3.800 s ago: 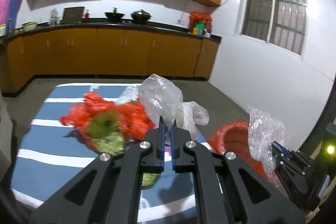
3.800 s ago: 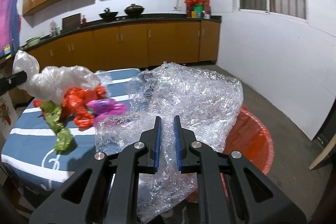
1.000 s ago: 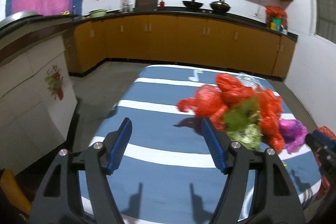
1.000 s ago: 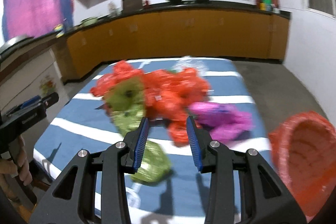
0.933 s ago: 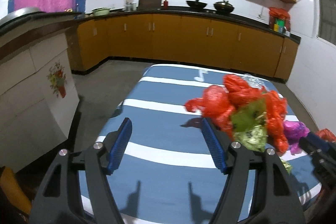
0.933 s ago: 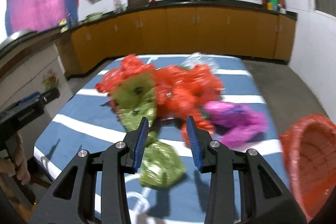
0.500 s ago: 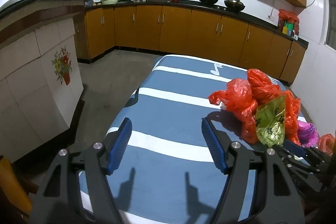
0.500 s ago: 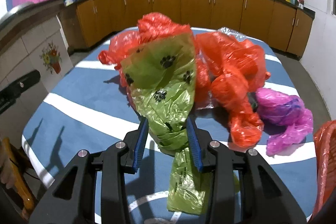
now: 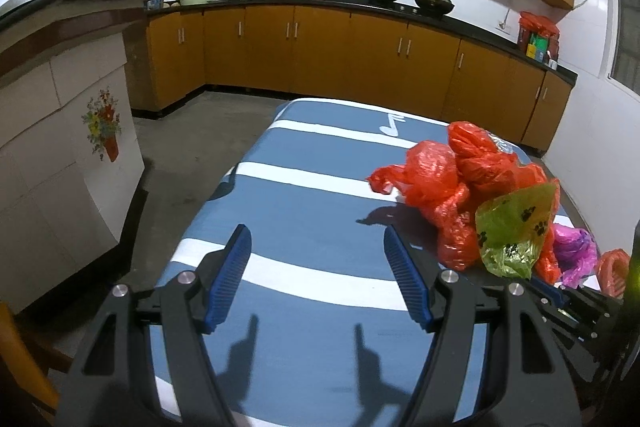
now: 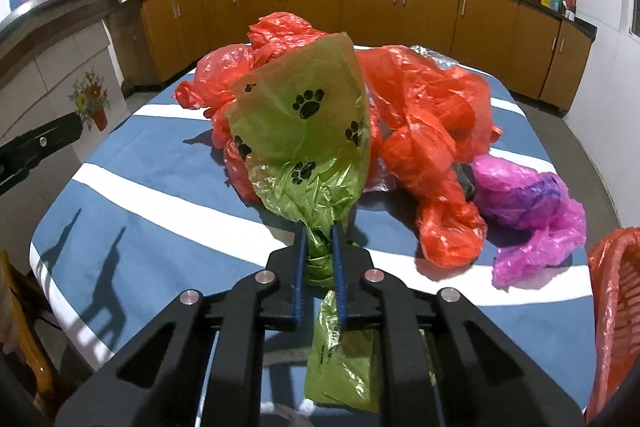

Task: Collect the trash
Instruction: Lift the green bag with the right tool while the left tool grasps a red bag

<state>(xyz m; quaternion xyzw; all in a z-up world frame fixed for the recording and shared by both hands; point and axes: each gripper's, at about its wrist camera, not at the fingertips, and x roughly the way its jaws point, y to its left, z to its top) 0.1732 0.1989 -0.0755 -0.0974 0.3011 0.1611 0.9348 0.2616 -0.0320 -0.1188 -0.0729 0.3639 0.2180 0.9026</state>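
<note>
My right gripper (image 10: 319, 239) is shut on a green plastic bag with black paw prints (image 10: 304, 139), pinching its gathered neck; the bag also shows in the left wrist view (image 9: 516, 231). Behind it lies a heap of red plastic bags (image 10: 416, 115), also in the left wrist view (image 9: 452, 179), and a pink-purple bag (image 10: 528, 203) to the right. All lie on a table with a blue and white striped cloth (image 10: 160, 227). My left gripper (image 9: 316, 259) is open and empty above the left half of the table (image 9: 304, 203).
A red basket (image 10: 616, 315) stands at the table's right edge, also in the left wrist view (image 9: 612, 267). A white counter with a flower sticker (image 9: 60, 147) stands left of the table. Wooden kitchen cabinets (image 9: 340, 55) line the far wall.
My right gripper has come forward and shut on the green paw-print bag. My left gripper let go of its clear bag earlier, swung left over the table and stays open.
</note>
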